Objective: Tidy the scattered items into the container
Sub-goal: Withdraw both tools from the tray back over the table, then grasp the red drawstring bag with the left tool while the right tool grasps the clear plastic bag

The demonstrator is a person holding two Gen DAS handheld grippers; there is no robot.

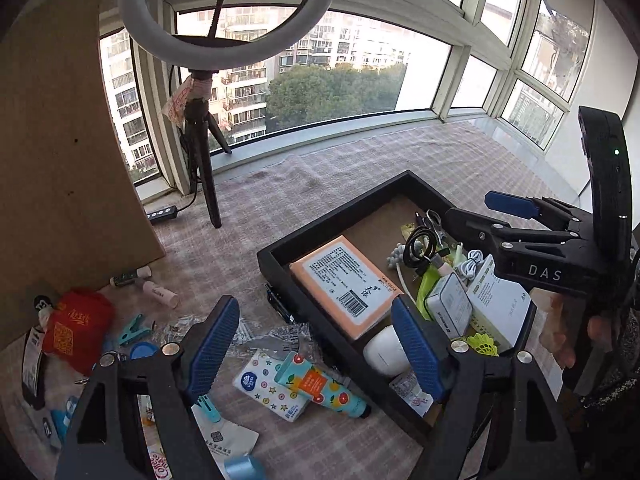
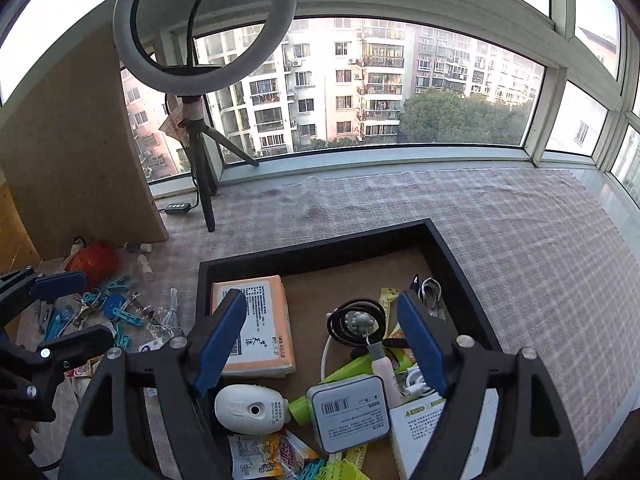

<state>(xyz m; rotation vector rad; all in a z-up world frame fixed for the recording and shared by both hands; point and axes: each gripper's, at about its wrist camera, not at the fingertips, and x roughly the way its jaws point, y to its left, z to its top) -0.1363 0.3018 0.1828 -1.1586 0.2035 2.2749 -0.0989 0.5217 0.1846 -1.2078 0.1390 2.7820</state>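
Note:
A black tray sits on the checked cloth and holds an orange tissue pack, a coiled black cable, a grey-white box, a white oval device and other small items. My left gripper is open and empty, above a patterned tube and a tissue packet lying left of the tray. My right gripper is open and empty, above the tray's contents; it also shows in the left wrist view.
Scattered on the cloth left of the tray are a red pouch, teal clips, small tubes and wrappers. A ring light on a tripod and a cardboard panel stand at the back left. Windows lie beyond.

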